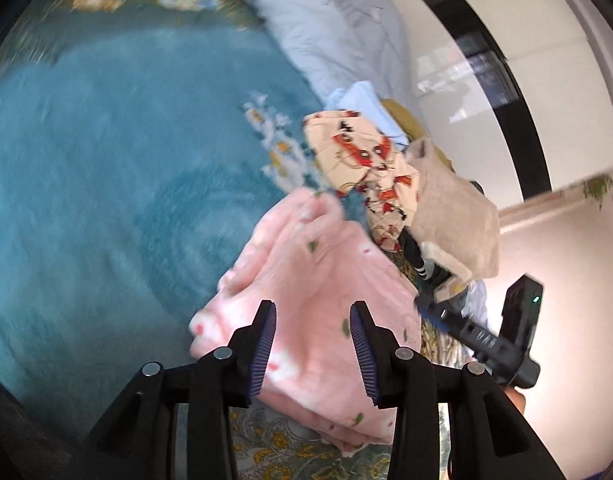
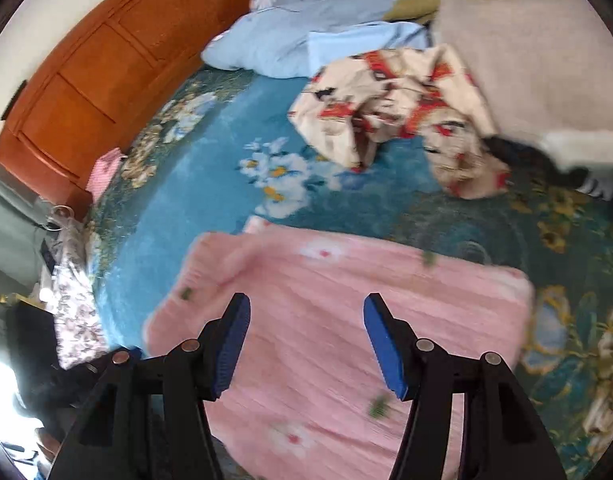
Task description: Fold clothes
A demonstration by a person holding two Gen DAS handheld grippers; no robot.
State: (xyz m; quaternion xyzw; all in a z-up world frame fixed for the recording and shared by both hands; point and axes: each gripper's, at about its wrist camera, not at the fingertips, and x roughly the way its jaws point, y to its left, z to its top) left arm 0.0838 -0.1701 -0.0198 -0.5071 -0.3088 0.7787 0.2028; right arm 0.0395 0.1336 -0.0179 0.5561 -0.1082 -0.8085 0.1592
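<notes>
Folded pink garment (image 2: 338, 320) on the blue blanket (image 2: 194, 216) beneath both claws, left claw (image 1: 313, 312) and right claw (image 2: 306, 308) apart, empty.

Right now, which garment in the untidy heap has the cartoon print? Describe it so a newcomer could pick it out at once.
Start from the teal flowered blanket covering the bed; the folded pink garment lies nearest. Beyond it is a heap against the pale blue quilt. The cartoon-print garment is the crumpled cream one at the heap's front, beside a plain beige garment; only it carries red and black figures.
</notes>
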